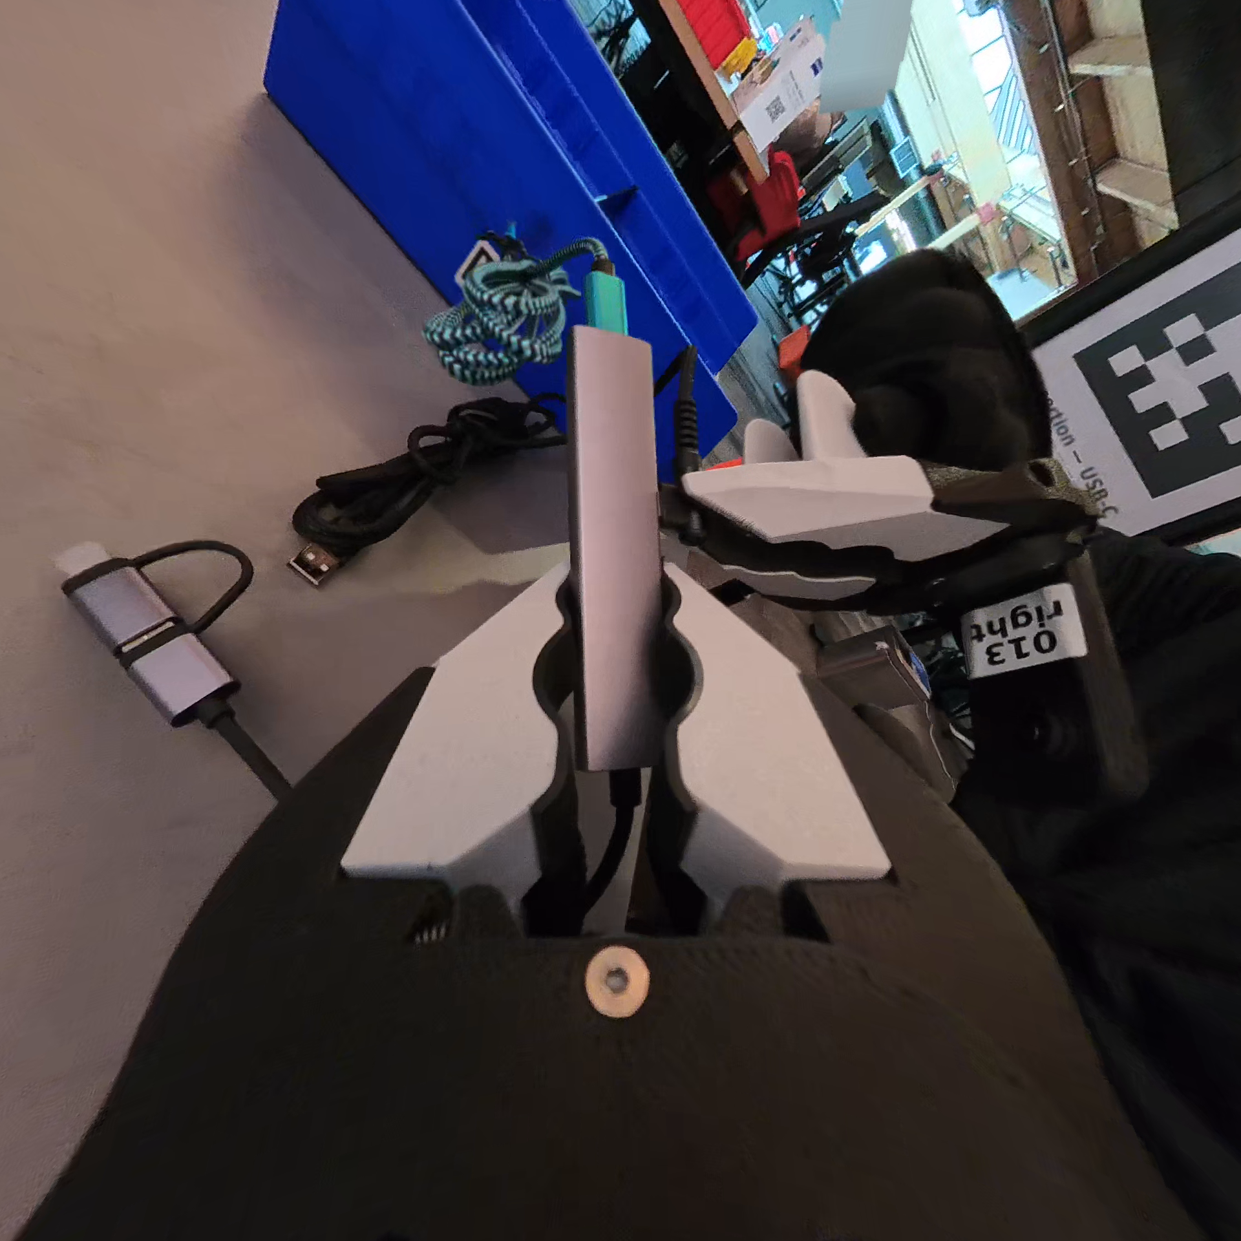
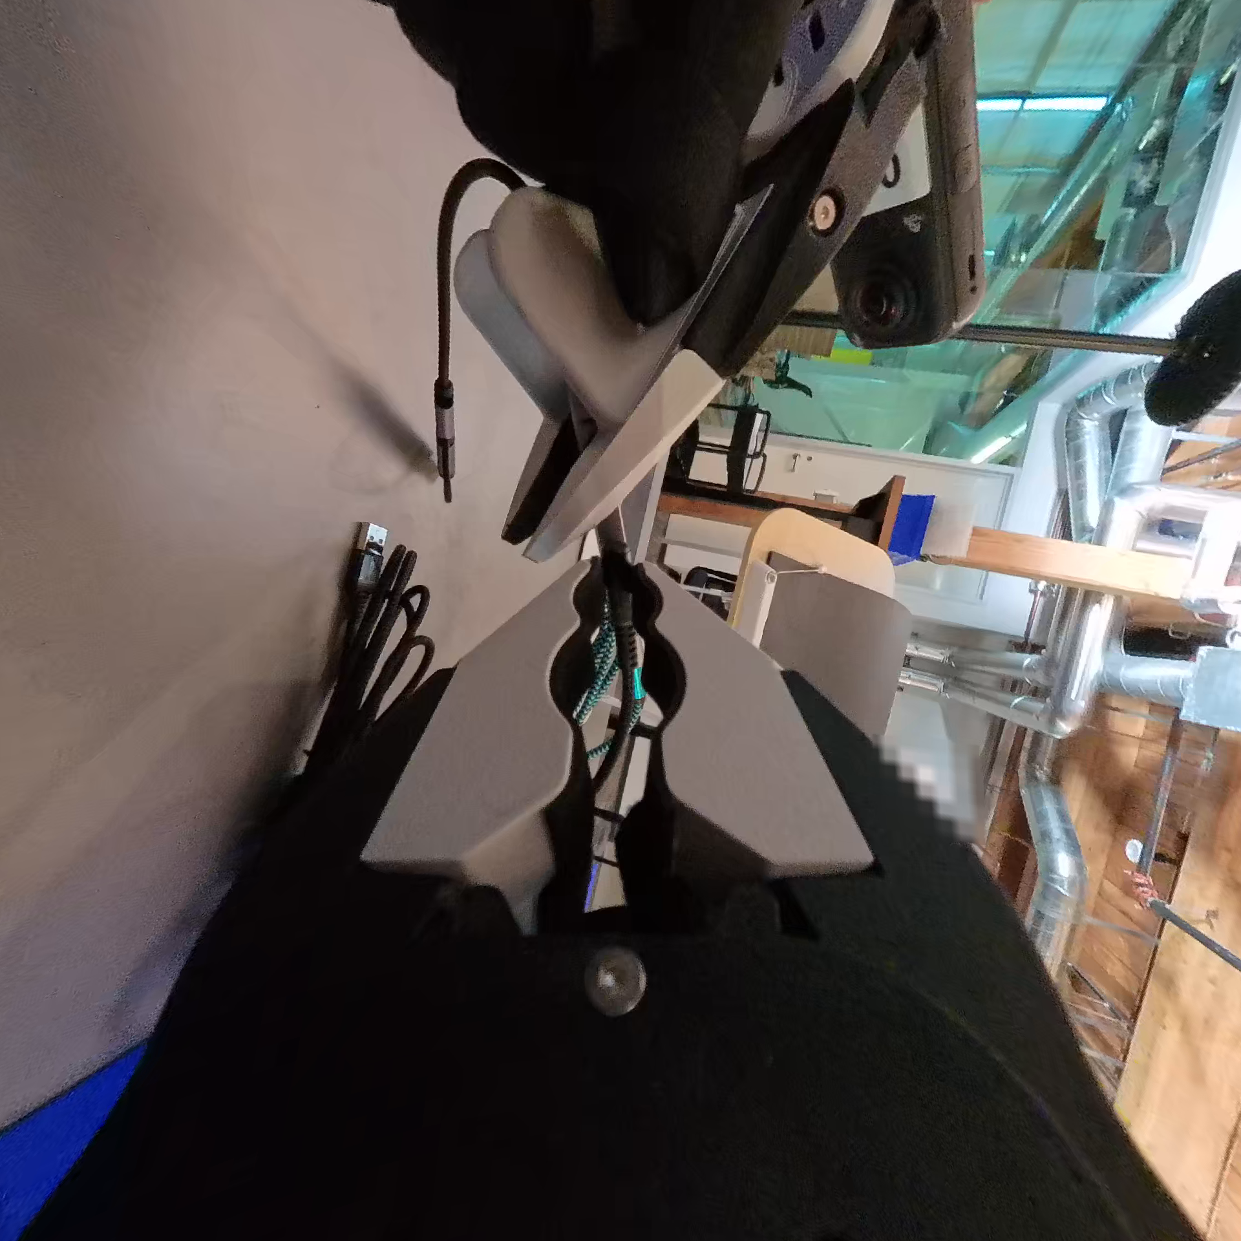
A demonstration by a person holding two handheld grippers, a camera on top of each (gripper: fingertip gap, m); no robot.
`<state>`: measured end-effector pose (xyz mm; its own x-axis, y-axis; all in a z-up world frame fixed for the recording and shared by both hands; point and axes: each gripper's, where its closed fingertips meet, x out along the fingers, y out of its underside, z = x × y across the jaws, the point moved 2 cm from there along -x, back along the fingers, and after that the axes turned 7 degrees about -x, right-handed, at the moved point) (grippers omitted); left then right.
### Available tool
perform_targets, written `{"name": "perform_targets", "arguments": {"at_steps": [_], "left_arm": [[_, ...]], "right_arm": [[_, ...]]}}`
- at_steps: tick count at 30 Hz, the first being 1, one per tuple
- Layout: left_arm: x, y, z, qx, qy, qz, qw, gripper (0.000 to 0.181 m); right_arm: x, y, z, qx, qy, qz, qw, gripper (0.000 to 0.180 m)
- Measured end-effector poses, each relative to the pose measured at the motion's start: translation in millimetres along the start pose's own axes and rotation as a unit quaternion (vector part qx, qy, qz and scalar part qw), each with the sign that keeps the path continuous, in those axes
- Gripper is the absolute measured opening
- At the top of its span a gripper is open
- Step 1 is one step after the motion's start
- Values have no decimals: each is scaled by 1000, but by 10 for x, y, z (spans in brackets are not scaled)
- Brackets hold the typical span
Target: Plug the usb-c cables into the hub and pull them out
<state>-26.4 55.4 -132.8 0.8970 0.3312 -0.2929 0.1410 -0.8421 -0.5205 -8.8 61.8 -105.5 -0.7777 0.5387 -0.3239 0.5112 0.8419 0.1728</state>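
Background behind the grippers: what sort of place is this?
Probably a workshop or lab inside an industrial building. Shelving with boxes and red chairs stand beyond the grey table; exposed metal ducting and a wooden workbench show in the right wrist view.

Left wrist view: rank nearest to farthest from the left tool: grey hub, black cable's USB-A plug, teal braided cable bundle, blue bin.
1. Slim grey metal hub: clamped in the left tool, centre.
2. Black cable's silver USB-A plug: on the table, left.
3. Teal-and-black braided cable bundle: beyond the hub's far end, upper left.
4. Blue plastic bin: behind the bundle, farthest.
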Motion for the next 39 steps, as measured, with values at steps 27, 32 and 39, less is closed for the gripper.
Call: {"name": "perform_targets", "arguments": {"at_steps": [27, 32, 39], "left_arm": [[-399, 63, 272, 50, -164, 0, 985, 17], [-508, 175, 251, 51, -170, 10, 984, 17], [-658, 179, 238, 47, -167, -21, 985, 17]], "right_arm": [[-291, 388, 761, 337, -371, -34, 865, 59], [-186, 524, 925, 294, -424, 28, 856, 56], [18, 655, 1197, 200, -508, 118, 830, 69]]}}
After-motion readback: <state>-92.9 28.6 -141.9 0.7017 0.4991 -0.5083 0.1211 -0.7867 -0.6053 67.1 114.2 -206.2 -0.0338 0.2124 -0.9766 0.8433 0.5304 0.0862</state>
